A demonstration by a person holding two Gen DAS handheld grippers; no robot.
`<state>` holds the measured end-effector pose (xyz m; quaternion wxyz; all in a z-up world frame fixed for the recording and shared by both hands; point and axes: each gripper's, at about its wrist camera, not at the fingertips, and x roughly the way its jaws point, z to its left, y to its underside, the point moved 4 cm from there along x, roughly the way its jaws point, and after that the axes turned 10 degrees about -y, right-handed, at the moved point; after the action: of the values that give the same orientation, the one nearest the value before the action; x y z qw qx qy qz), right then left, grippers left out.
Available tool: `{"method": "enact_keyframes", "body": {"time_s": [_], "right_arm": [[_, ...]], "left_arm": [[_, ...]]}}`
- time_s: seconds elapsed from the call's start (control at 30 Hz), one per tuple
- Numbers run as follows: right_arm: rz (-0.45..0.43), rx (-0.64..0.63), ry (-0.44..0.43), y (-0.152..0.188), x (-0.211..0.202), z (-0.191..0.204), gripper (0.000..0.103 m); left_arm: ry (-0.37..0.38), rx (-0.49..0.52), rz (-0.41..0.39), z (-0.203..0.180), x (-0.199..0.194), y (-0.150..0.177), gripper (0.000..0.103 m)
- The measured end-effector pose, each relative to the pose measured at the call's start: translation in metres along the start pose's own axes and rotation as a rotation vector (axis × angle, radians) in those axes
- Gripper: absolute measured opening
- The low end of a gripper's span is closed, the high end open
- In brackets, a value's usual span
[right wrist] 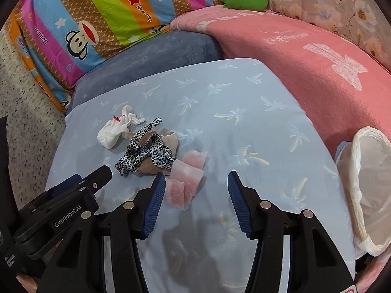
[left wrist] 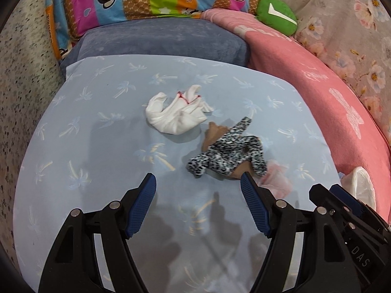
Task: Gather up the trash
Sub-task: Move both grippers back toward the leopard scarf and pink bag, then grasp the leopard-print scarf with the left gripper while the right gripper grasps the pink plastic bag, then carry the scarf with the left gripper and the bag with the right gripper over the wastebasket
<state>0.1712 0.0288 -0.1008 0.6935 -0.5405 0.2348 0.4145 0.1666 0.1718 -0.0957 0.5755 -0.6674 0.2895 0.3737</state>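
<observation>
Pink packets (right wrist: pixel 188 183) clear from right wrist, half-hidden from left.

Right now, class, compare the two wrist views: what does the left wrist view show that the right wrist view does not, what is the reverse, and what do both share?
Only the left wrist view: nothing distinct.

Only the right wrist view: the pink packets seen clearly, where the left view has just a pink blur, and most of the bag-lined bin.

Both: the white crumpled cloth, the leopard-print fabric, the palm-print blue sheet, the pink blanket, the green cushion, and both grippers with jaws open and nothing between them.
</observation>
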Motion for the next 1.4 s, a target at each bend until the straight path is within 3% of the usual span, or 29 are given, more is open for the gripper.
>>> {"method": "enact_keyframes", "body": {"time_s": [0.37, 0.57, 0.77, 0.87, 0.97, 1.03, 1.1, 1.4], "right_arm": [[0.073, 0.01, -0.008, 0.01, 0.054, 0.006, 0.052], [0.098, 0.042, -0.005, 0.018, 0.065, -0.007, 0.034], [0.095, 0.033, -0.017, 0.018, 0.062, -0.01, 0.023], [0.093, 0.038, -0.024, 0.02, 0.057, -0.012, 0.02], [0.089, 0.051, -0.032, 0.022, 0.052, -0.016, 0.017], [0.084, 0.055, -0.036, 0.022, 0.049, -0.018, 0.017], [0.075, 0.057, -0.039, 0.021, 0.044, -0.019, 0.017], [-0.006, 0.067, -0.062, 0.01, 0.005, -0.022, 0.017]], "left_arm": [[-0.017, -0.045, 0.051, 0.021, 0.026, 0.001, 0.074], [0.024, -0.022, 0.05, 0.005, 0.032, -0.004, 0.074], [0.066, 0.007, 0.059, -0.014, 0.044, -0.01, 0.073], [0.075, 0.014, 0.065, -0.019, 0.049, -0.011, 0.064], [0.108, -0.003, 0.1, -0.02, 0.055, -0.008, 0.043], [0.122, -0.011, 0.116, -0.02, 0.056, -0.004, 0.023], [0.119, -0.019, 0.113, -0.018, 0.053, -0.002, 0.016], [0.131, -0.01, 0.053, -0.023, 0.012, -0.002, 0.012]]}}
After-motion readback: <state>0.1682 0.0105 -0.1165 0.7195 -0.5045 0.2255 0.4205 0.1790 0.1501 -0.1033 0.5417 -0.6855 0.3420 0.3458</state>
